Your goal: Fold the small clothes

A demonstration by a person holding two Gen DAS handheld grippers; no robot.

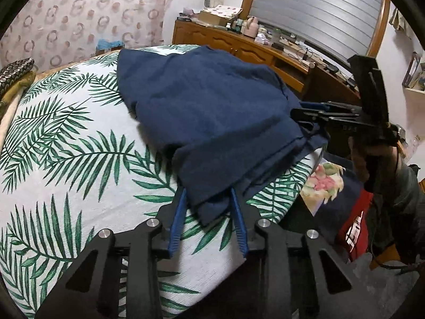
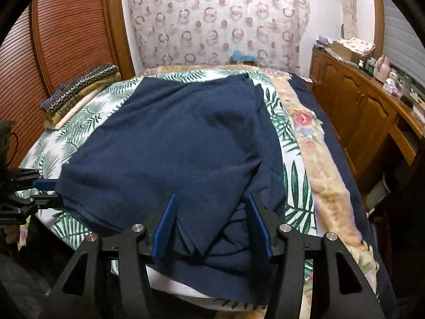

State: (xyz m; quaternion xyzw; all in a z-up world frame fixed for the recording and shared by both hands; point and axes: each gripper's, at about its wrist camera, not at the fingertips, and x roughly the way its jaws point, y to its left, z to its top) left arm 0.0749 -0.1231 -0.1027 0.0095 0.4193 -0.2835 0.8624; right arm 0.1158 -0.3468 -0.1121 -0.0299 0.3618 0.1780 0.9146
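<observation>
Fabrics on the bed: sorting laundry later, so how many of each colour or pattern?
Navy garment: 1
Palm-leaf sheet: 1
Floral blanket: 1
Folded patterned cloth stack: 1
Total: 4

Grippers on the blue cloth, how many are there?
2. On the blue cloth, the left gripper is at the left edge and the right gripper at the right corner.
</observation>
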